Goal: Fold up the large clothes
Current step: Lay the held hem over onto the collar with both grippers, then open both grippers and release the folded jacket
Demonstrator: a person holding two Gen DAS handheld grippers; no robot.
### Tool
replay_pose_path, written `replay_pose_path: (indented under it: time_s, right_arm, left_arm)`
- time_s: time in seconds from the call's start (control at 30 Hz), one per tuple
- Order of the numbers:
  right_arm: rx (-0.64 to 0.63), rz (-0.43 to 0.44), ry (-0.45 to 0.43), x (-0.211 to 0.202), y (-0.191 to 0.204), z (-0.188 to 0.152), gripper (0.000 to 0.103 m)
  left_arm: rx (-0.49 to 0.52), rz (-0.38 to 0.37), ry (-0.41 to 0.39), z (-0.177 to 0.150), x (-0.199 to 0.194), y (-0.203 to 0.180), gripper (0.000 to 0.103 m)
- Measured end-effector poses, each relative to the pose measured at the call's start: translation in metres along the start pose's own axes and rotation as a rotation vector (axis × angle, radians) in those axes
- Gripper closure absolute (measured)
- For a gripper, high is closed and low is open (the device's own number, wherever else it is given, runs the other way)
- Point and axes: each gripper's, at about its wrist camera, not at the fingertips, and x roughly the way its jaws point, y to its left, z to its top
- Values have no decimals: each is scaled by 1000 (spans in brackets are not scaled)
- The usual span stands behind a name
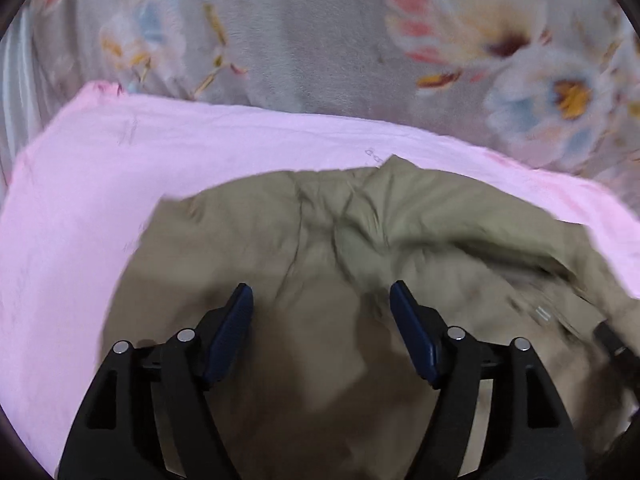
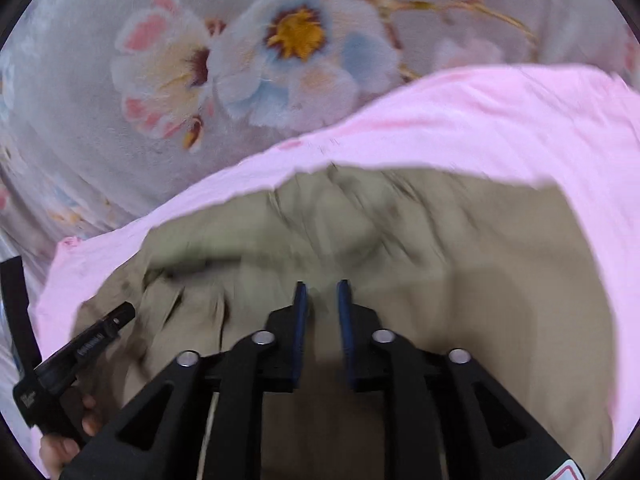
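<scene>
A khaki garment (image 1: 320, 240) lies bunched on a pink cloth (image 1: 100, 168). My left gripper (image 1: 321, 296) is open, its blue pads wide apart just above the khaki fabric, holding nothing. In the right wrist view the same khaki garment (image 2: 460, 248) lies on the pink cloth (image 2: 480, 120). My right gripper (image 2: 322, 288) has its jaws narrowly apart over a crease of the khaki fabric; motion blur hides whether fabric is pinched. The left gripper's body (image 2: 80, 352) and the hand holding it show at the lower left.
A grey floral blanket (image 1: 300, 40) covers the surface beyond the pink cloth; it also shows in the right wrist view (image 2: 200, 60). A striped fabric (image 1: 16, 80) shows at the far left edge.
</scene>
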Motion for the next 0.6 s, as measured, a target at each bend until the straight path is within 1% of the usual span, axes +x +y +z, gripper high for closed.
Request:
replay_pose_path:
  time_s: [0.03,0.07,0.1,0.13,0.17,0.23,0.27,0.3,0.33,0.37,0.4,0.5,0.53,0.6]
  right_arm:
    - [14,19,18,-21,-10,-15,83]
    - [17,22,15,-44,-21,-32,77]
    - [15,5,2,-65,-31,-48,71]
    - [17,-33,-16,-90,-43,-68,57]
    - [24,-53,-25,-107,-53,-85,50]
    - [59,-72,-20,-150,-80,-123,50]
    - [66,-83,-18,-165,-87,-138,48]
    - [70,-104,-22,-184,-96,-156,46]
    - [68,-123,-26,-201,-103,-171,40]
    - [60,-150,-27,-219,-108,-187,37]
    - [53,-168,-24,-231,-112,-200,36]
    - [43,-184,15,-260,-121,-237,34]
    - [47,-183,31,-267,-124,-249,34]
    - [56,-162,52,-278,-127,-271,32]
  left_arm:
    - [0,-11,-3,-9,-16,9,21]
    - [5,-16,-8,-21,-34,19,16]
    - [8,-25,-13,-35,-51,30,16]
    - [9,-38,-3,-53,-70,45,15]
    - [8,-41,13,-64,-80,54,15]
    - [-17,-43,58,-96,-106,81,15]
    - [-34,-47,78,-109,-117,94,15]
    - [-59,-55,96,-125,-131,112,15]
    - [-79,-70,103,-136,-142,123,15]
    - [-104,-88,108,-149,-155,136,15]
    - [-114,-96,107,-159,-167,145,15]
    - [-135,-49,115,-192,-200,171,15]
    - [-147,-58,123,-200,-206,177,15]
    - [-185,-93,168,-217,-212,190,15]
